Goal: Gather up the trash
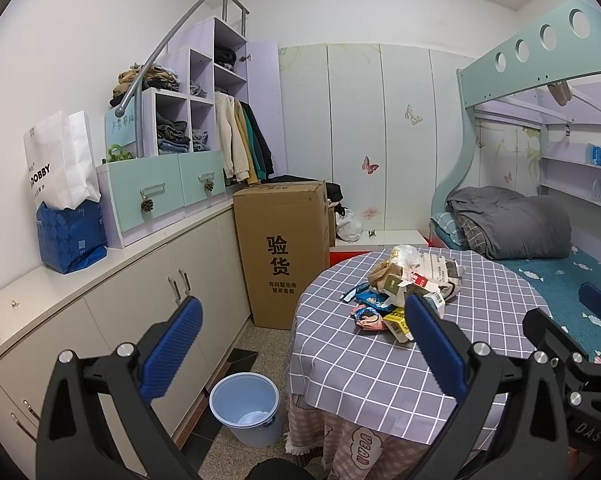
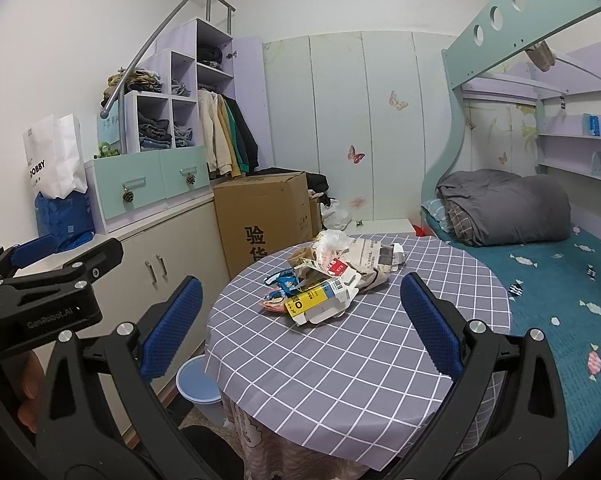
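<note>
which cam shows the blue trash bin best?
Left wrist: the blue bin shows whole on the floor beside the table, rim and inside visible. Right wrist catches only part of it, cut off by the tablecloth edge.

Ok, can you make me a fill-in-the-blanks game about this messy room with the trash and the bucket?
1. The trash pile lies on a round table with a ____ checked cloth.
2. The blue bucket stands on the ____ beside the table.
3. Both the left gripper and the right gripper are ____ and hold nothing.
4. The yellow carton sits at the pile's ____ edge, closest to the grippers.

Missing words: grey; floor; open; near
</note>
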The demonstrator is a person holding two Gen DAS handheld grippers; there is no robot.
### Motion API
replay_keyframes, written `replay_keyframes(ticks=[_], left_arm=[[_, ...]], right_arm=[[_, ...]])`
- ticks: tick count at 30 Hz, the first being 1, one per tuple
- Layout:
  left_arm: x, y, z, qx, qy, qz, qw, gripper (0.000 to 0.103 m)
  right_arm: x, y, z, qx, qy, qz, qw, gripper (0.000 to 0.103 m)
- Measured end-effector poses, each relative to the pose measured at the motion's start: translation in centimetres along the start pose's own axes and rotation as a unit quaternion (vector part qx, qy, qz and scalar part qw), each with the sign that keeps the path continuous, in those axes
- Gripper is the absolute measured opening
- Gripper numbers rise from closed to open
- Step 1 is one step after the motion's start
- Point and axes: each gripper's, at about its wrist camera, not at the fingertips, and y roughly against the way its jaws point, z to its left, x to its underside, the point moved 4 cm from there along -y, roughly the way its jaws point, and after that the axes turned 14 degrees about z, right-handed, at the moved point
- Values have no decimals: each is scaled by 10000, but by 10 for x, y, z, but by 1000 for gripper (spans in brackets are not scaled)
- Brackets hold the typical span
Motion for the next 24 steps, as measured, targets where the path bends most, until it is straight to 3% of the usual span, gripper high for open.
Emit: replay_keyframes(ticks=[24], left_arm=[[8, -9, 2, 6, 26, 105, 9999, 99]], right_arm=[[7, -3, -3, -15, -74, 98, 9999, 97]])
